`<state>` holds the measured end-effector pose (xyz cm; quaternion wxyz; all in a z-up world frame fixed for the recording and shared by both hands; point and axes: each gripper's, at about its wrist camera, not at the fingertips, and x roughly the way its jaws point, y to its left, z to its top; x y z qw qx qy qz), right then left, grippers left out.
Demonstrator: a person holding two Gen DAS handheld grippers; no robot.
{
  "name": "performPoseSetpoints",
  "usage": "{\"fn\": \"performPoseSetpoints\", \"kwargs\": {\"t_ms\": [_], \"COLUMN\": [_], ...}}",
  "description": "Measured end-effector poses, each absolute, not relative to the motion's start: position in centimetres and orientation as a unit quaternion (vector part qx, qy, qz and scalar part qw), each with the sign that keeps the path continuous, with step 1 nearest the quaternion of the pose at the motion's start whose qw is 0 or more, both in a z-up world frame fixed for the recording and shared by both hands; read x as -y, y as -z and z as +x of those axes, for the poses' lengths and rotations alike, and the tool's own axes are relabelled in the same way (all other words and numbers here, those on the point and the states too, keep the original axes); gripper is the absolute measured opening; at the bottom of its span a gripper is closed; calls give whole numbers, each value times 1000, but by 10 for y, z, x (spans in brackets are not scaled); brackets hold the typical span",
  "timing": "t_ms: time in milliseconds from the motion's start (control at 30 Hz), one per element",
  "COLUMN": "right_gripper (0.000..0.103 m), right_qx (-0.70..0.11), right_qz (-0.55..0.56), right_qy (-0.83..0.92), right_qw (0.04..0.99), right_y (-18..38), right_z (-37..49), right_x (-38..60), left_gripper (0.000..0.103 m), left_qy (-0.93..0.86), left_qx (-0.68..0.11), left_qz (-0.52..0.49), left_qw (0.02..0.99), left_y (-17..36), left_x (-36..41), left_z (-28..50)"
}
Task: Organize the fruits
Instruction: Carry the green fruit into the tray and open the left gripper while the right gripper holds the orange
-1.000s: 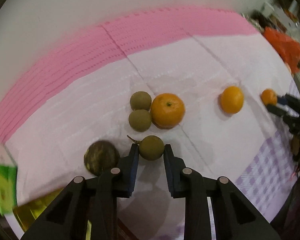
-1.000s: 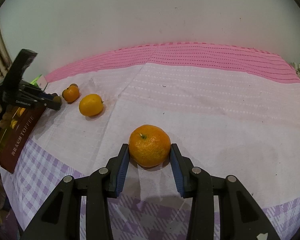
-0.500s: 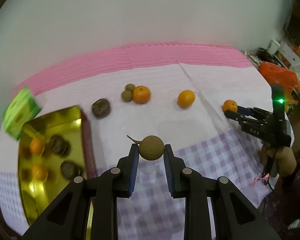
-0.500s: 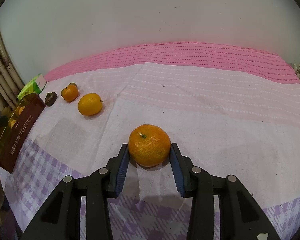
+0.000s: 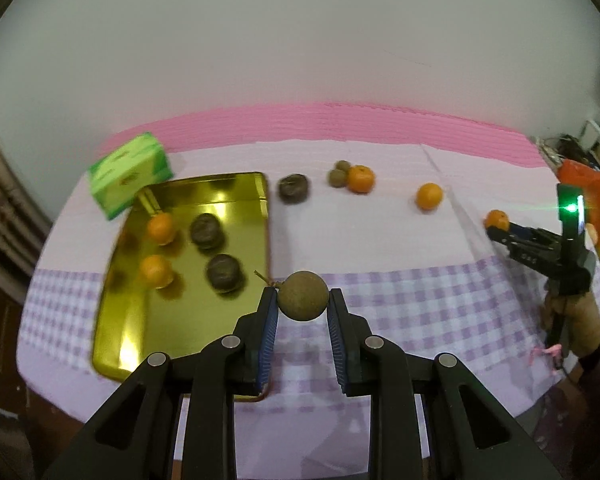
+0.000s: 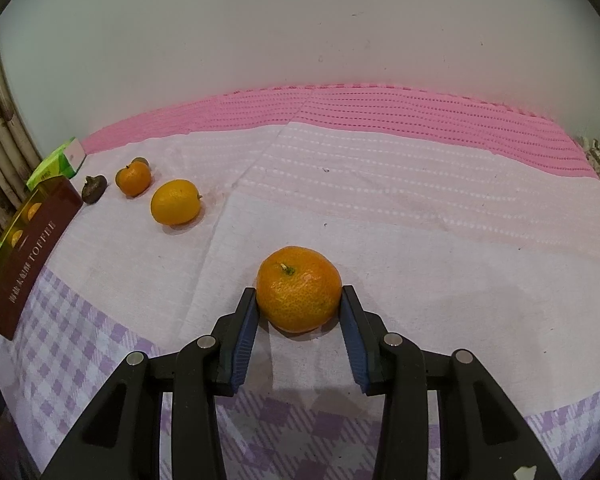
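Observation:
My left gripper (image 5: 302,294) is shut on a small round brown-green fruit (image 5: 302,297) with a short stem, held in the air over the checked cloth, just right of the gold tray (image 5: 128,320). Two oranges (image 5: 161,229) and two dark fruits (image 5: 206,230) lie in the tray. My right gripper (image 6: 299,294) is shut on a mandarin (image 6: 299,286) that rests on the cloth. In the left wrist view, the right gripper (image 5: 500,229) shows at the far right. A dark fruit (image 5: 294,189), two small brown fruits (image 5: 337,175) and two oranges (image 5: 429,196) lie loose on the cloth.
A green box (image 5: 129,174) stands behind the tray's far left corner. The tray's brown side wall (image 6: 36,248) bears lettering. An orange bag (image 5: 588,188) lies beyond the table's right end. A white wall runs along the back of the pink cloth (image 6: 380,108).
My left gripper has risen and drawn back from the loose fruits with the small brown fruit in it, toward the tray side. The right gripper and its mandarin have stayed put.

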<state>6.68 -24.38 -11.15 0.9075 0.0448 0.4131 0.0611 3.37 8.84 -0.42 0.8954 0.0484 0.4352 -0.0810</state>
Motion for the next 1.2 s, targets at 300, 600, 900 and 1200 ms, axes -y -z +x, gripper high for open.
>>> {"fn": "performPoseSetpoints", "kwargs": {"t_ms": [300,600,900,1200], "right_gripper": [38,38,38,38], "right_qx": [-415,-416,-416,-416], "right_qz": [28,22,22,22], "right_qy": [-52,-48,-48,-48], "right_qw": [908,908,908,908], "right_y": [112,112,112,112], "right_z": [66,67,67,66], "right_x": [241,238,238,238], "left_gripper": [26,26,26,26], "left_qy": [38,-7,-28,-34], "left_qx": [-422,-432,-449,-469], "left_qz": [32,4,1,-38], "left_qw": [905,902,893,882], "left_y": [6,23,42,55], "left_x": [-124,-160,-175,-196], "left_z": [32,45,54,61]}}
